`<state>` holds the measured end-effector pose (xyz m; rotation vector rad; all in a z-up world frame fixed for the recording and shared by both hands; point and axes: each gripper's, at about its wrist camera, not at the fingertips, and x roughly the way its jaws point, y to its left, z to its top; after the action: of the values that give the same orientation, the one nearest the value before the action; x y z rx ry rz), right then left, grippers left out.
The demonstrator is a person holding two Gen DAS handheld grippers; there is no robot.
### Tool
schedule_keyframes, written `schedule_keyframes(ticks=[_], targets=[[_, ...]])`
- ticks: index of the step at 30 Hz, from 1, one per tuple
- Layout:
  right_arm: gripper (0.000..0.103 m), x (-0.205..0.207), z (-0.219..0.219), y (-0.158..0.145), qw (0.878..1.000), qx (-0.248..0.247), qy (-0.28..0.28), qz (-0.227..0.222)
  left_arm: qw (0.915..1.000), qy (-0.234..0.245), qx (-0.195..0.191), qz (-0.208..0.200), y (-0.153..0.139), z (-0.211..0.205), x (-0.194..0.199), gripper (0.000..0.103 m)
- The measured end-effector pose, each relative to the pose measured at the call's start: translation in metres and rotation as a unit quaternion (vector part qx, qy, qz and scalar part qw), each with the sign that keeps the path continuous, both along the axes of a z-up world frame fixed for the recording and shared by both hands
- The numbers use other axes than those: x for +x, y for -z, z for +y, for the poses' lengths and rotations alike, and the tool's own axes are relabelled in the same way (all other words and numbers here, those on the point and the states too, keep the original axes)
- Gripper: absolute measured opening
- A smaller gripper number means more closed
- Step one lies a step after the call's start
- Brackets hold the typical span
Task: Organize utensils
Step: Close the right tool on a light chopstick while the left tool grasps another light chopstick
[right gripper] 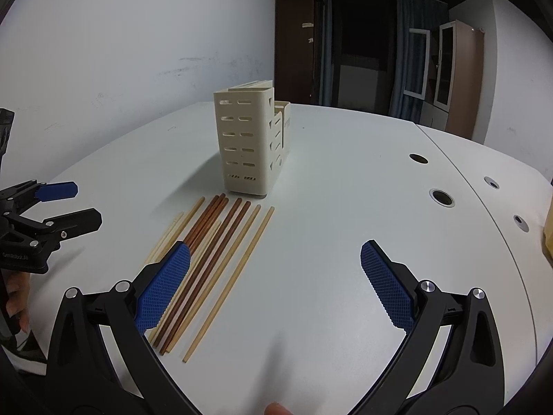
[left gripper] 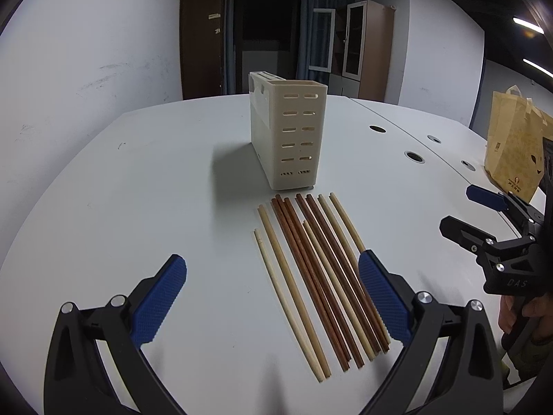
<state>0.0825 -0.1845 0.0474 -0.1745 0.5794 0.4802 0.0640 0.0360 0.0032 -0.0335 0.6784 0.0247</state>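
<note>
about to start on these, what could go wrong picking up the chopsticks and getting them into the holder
1. The chopsticks lie packed side by side, flat on the table, so an open claw may catch several or push them apart.
2. The holder is tall and narrow; a bump at its rim could tip it.
3. The right claw hovers close; the two may collide.

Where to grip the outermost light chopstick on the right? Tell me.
Grip the outermost light chopstick mid-shaft, right gripper descending from above, fingers straddling it crosswise. It lies flat on the table, with bare surface to its right and a small gap separating it from its neighbour.
</note>
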Motion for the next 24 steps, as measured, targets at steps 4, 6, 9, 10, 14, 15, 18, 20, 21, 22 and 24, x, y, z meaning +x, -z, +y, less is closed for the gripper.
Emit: schedule_keyframes(ticks=[4,6,9,10,14,15,18,20,21,22,24], targets=[[0.095,0.017,0.004,0.003,1.000,-0.010,0.002,0.015,0.9998,0.000,0.020,0.003,0.003,-0.002,0.016,0.098],[0.095,0.024,0.007,0.004,1.000,-0.019,0.003,0.015,0.9998,-0.003,0.017,0.010,0.005,0.001,0.026,0.098],[0.095,0.035,0.012,0.004,0.999,-0.027,-0.001,0.023,0.9997,-0.004,0.009,0.020,0.007,0.005,0.037,0.098],[0.095,0.039,0.014,0.005,0.999,-0.029,-0.003,0.026,0.9997,-0.005,0.010,0.022,0.008,0.006,0.040,0.097],[0.095,0.059,0.023,0.008,0.998,-0.031,-0.004,0.050,0.9992,-0.013,0.008,0.036,0.011,0.012,0.052,0.096],[0.095,0.063,0.025,0.008,0.998,-0.030,-0.001,0.052,0.9991,-0.014,0.006,0.041,0.011,0.014,0.056,0.095],[0.094,0.078,0.033,0.010,0.998,-0.040,0.002,0.057,0.9987,-0.020,0.016,0.044,0.012,0.017,0.062,0.095],[0.094,0.087,0.039,0.012,0.997,-0.044,-0.001,0.066,0.9984,-0.022,0.023,0.048,0.012,0.019,0.067,0.095],[0.094,0.090,0.042,0.013,0.996,-0.047,-0.001,0.069,0.9982,-0.020,0.019,0.053,0.012,0.021,0.069,0.095],[0.094,0.095,0.045,0.015,0.996,-0.052,0.000,0.073,0.9979,-0.017,0.012,0.061,0.013,0.023,0.072,0.094],[0.094,0.104,0.049,0.018,0.995,-0.056,0.003,0.088,0.9969,-0.014,0.000,0.078,0.016,0.027,0.079,0.092]])
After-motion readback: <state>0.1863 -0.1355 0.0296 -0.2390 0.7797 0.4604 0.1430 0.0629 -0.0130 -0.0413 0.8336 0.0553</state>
